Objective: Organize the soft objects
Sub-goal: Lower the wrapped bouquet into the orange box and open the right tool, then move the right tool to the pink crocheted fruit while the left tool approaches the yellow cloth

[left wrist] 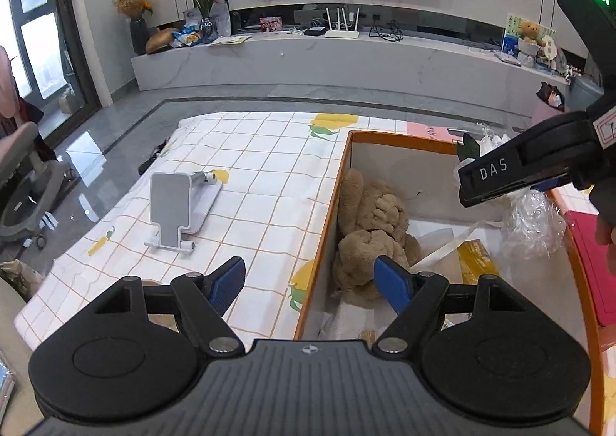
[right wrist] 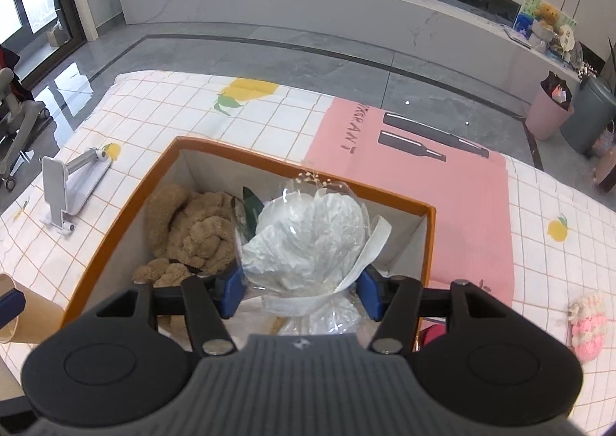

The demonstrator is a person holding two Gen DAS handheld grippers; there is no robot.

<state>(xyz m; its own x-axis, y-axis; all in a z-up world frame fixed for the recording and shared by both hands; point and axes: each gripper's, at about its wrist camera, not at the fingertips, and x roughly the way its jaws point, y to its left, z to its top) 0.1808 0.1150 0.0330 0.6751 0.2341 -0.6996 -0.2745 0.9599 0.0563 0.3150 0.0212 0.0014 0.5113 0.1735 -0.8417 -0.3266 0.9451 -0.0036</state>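
The wrapped bouquet (right wrist: 308, 239) of crinkly clear plastic and white paper hangs over the orange box (right wrist: 431, 243), on the right side of it, and the right gripper (right wrist: 302, 295) pinches it low down near its stem end, with the two blue pads pressed into the wrap. The wrap is thin and slippery, so the bouquet could slide out of the pads and tip, or the little dry sprigs at its far tip could snap if it drops hard. It could also land on top of the brown plush toy (right wrist: 192, 232) that lies in the left part of the box and squash it, or catch on the box rim and fall out onto the checked tablecloth (right wrist: 269, 116). The left gripper (left wrist: 310, 282) hangs above the near left edge of the box with its pads spread wide and nothing between them, so it cannot help catch a fall. I count one bouquet, one brown plush toy, one orange box and two grippers. Farther out I count one grey phone stand (left wrist: 181, 212) on the left of the cloth, one pink mat (right wrist: 415, 174) past the box, and one small pink and white knitted thing (right wrist: 587, 324) on the right, maybe a soft toy, though it is too blurry to be sure.
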